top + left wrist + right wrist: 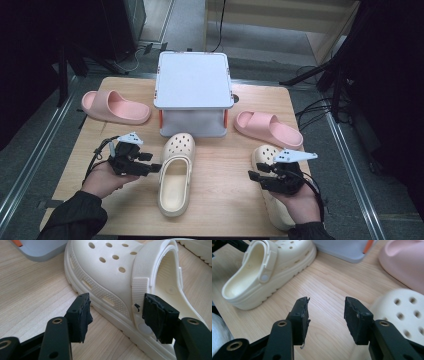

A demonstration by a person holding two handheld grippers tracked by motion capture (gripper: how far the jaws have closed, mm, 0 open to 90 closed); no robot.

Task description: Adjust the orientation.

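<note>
**Item: cream clog, centre of table.** The cream clog lies lengthwise on the wooden table, toe at 12 o'clock, close to the foot of the white two-tier stand, heel at 6 o'clock. The left gripper sits at the clog's 9 o'clock side, just beside the strap pivot. In the left gripper view its jaws stand wide apart and hold nothing; one pad is over bare wood, the other in front of the strap.

**Item: second cream clog, right edge.** The second clog lies at about 4 o'clock, partly under the right hand. The right gripper points toward 9 o'clock, jaws half open and empty.

**Risks.**
- A grip on the strap alone would likely let the clog swing or the strap pivot.
- A push from 9 o'clock may slide the light clog across the smooth wood instead of seating it.
- The second clog rests near the table's right rim; a nudge from the wrist could tip it off.

**Room.**
- Open wood between the two clogs.
- Pink slides at 10 o'clock and 2 o'clock crowd the stand's flanks.
- The stand blocks travel toward 12 o'clock.
</note>
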